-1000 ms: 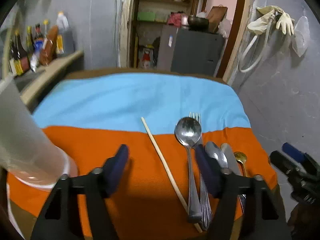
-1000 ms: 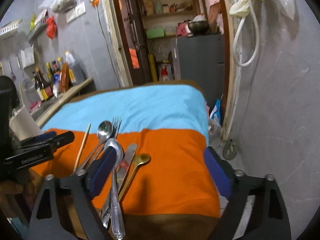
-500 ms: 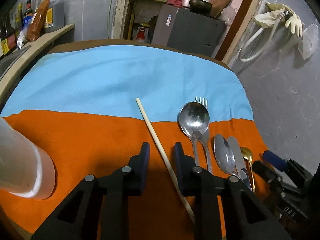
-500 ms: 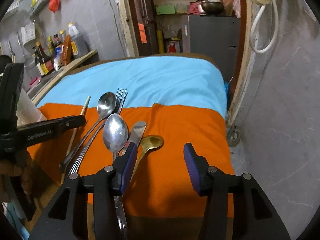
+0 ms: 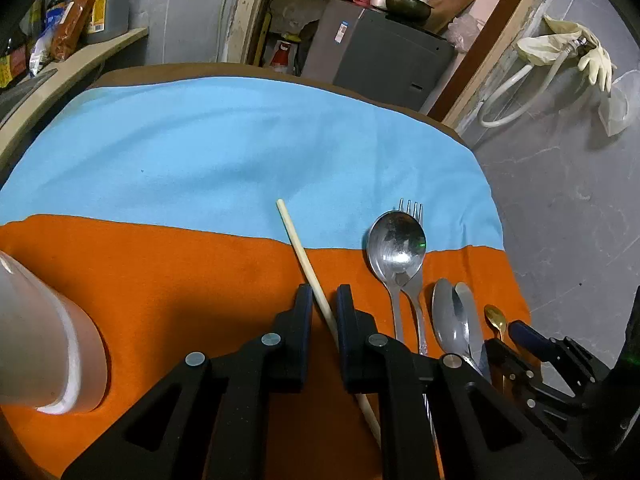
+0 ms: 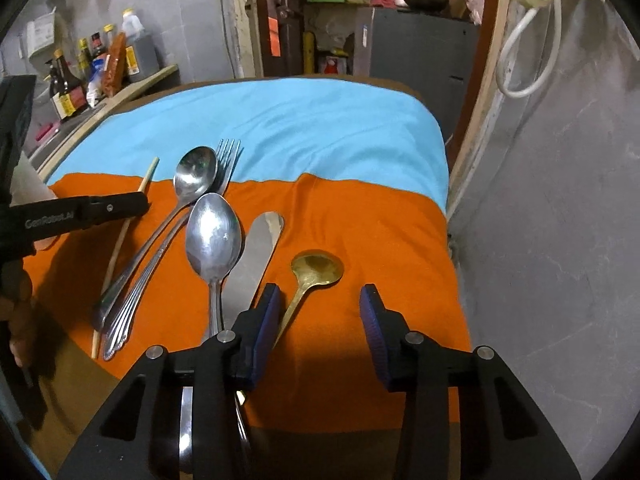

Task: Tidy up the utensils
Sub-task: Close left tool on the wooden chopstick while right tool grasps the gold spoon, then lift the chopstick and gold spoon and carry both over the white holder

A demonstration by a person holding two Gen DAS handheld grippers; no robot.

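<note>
We are barely started: every utensil lies on the orange-and-blue cloth (image 5: pixel 168 280). Our left gripper (image 5: pixel 323 300) is closing around the pale wooden chopstick (image 5: pixel 298 246); our right gripper (image 6: pixel 318 300) is narrowing beside the small brass spoon (image 6: pixel 316 269) (nothing gripped yet).

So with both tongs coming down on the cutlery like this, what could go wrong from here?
1. The left tongs are closing around the thin chopstick; it is slanted between the pads and could roll or pivot out.
2. The right tongs are closing with the gold spoon handle running just beside the left pad, so they may miss it or also nudge the knife alongside.
</note>
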